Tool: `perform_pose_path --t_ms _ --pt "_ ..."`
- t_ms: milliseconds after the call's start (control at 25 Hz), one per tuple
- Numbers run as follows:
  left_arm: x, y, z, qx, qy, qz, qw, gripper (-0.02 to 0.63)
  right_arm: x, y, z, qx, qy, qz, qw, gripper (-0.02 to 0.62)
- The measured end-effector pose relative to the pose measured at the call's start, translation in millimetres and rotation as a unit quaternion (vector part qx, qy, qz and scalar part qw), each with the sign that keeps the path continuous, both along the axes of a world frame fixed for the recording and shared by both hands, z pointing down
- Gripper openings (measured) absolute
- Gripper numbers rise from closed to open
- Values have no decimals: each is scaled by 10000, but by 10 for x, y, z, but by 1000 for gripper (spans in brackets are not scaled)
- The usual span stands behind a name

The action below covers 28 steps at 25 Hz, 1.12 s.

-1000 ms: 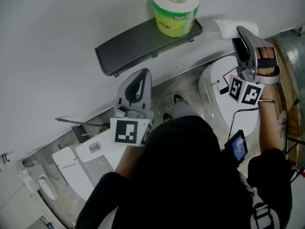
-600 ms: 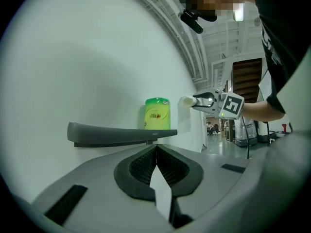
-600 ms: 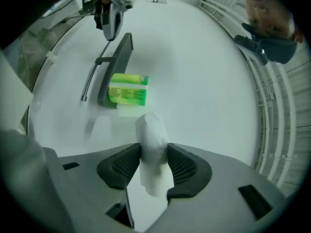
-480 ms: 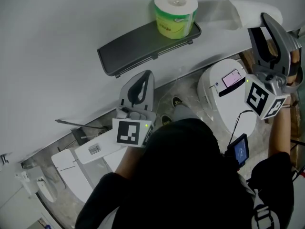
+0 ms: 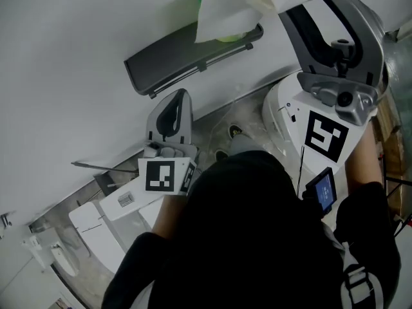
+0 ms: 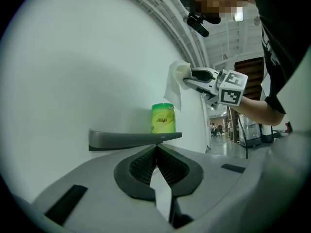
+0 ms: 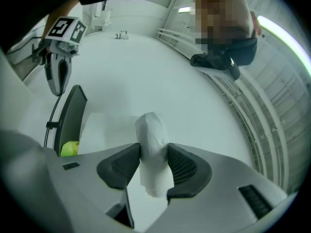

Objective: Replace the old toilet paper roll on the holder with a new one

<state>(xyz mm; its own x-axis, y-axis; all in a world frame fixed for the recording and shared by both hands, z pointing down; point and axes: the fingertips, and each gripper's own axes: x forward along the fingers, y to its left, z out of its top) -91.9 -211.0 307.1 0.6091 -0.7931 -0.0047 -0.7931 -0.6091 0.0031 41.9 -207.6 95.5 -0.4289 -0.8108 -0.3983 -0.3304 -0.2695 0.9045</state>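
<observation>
Your right gripper has swung up past the shelf, fingers clamped on the white roll, so the old one seems removed. Your left gripper has its fingers pressed together, empty.

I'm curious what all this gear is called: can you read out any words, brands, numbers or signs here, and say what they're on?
Nothing can be read clearly.
Green-wrapped toilet roll: dark print, too blurred to read.
Marker cubes: black-and-white square patterns, no letters.
Small screen: lit, too small to read.
White label, lower left of the head view: too small to read.
</observation>
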Motion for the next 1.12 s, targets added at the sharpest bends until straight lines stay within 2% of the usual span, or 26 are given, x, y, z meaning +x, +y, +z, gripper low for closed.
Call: perform_pose_path --t_ms 160,280,400,520,600,760,1040,1120 --pt "-147 -35 -30 38 40 -187 9998 23 -345 -120 25 -260 -553 -601 9963 186" --pt "-273 -26 -7 70 3 -341 9994 23 -588 -197 136 -686 -1028 -1061 9866 186" --pt "-392 -35 1 18 -2 -459 9989 23 -793 -297 231 -1195 -1577 -1407 9701 186" --pt "-528 -42 36 -25 -10 -594 9982 23 -959 -414 338 -1704 -2144 -1675 9471 186" --pt "-640 -48 88 -114 -63 -689 9975 23 -1062 -509 421 -2124 -2580 -1832 9245 186" --pt "-769 -38 75 -107 -48 -811 9966 23 -1215 -647 585 -2945 -3373 -2114 8688 186" --pt "-816 -5 75 -166 -70 -993 9949 23 -1280 -835 884 -4126 -4377 -2354 7634 186" --pt "-823 0 64 -204 -46 -1005 9947 23 -1304 -866 965 -4338 -4581 -2336 7399 186"
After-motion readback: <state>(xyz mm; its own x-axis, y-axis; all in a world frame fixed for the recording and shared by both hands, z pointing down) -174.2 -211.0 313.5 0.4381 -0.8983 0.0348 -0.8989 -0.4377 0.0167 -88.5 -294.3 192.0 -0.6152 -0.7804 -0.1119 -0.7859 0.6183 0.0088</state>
